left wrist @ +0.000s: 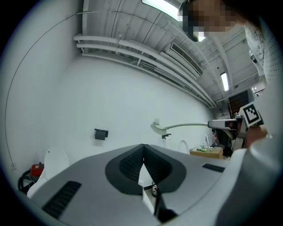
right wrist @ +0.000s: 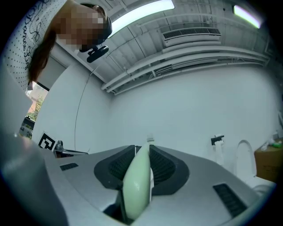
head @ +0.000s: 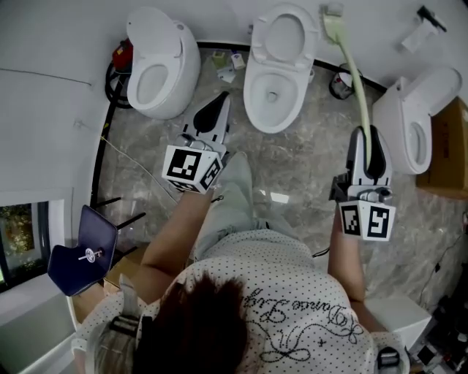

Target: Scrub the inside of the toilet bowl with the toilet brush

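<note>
The toilet brush (head: 354, 80) is clenched by its pale green handle in the right gripper (head: 368, 137), whose jaws press on the thick end of the handle from both sides, as the right gripper view shows (right wrist: 137, 185). Its long axis runs straight away from the person, from the jaws toward the wall edge of the floor (head: 307, 157). The bristle head (head: 333, 20) is the far end, up beside the back right of the middle toilet (head: 254, 102). In the left gripper view the brush (left wrist: 181, 126) lies about level in the air, not in any bowl. The open bowl lies left of the handle and nearer the person than the bristles, so I judge the next move needs the head swung left, drawn back and tipped down into it. The left gripper (head: 219, 102) is nearer that bowl and aims at its front rim, but its jaws are pressed together on nothing (left wrist: 142, 152). Two more toilets stand apart, one toward the floor's left edge (head: 157, 66) and one toward its right edge (head: 417, 124).
</note>
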{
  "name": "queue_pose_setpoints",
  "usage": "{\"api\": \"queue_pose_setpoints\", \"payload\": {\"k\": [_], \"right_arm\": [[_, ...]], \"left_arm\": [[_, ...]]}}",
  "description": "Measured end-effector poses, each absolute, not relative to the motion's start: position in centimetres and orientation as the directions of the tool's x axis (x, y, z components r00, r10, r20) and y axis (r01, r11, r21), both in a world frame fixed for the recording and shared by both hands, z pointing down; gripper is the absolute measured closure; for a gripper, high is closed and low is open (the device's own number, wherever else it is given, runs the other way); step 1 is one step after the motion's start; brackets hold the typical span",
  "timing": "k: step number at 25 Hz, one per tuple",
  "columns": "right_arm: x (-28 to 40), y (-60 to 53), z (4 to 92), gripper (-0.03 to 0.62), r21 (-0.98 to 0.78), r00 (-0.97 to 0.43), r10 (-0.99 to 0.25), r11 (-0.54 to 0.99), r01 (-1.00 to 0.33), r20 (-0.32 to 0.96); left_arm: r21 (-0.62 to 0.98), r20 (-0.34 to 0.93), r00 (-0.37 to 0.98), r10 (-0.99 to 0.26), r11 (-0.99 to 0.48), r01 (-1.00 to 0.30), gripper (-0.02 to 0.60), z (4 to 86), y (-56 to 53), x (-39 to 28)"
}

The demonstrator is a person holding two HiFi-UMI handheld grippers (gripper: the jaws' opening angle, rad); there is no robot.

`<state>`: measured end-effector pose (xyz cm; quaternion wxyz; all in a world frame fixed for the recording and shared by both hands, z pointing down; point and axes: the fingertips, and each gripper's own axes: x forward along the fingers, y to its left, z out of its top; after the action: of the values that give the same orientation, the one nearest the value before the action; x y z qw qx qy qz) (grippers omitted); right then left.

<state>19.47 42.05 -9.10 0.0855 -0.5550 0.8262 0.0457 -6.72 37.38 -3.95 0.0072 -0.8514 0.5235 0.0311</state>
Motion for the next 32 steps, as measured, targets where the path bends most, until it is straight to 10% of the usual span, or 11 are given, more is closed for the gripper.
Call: {"api": "queue_pose_setpoints", "payload": {"k": [32], "right_arm": [[13.1, 15.9, 0.8, 0.479, -0.148, -0.298, -0.952, 0.284, -0.947, 0.078]], "left_arm": [[0.116, 0.082, 0.586, -0.806, -0.577, -0.809, 0.578, 5.4, 6.4, -10.0]]}}
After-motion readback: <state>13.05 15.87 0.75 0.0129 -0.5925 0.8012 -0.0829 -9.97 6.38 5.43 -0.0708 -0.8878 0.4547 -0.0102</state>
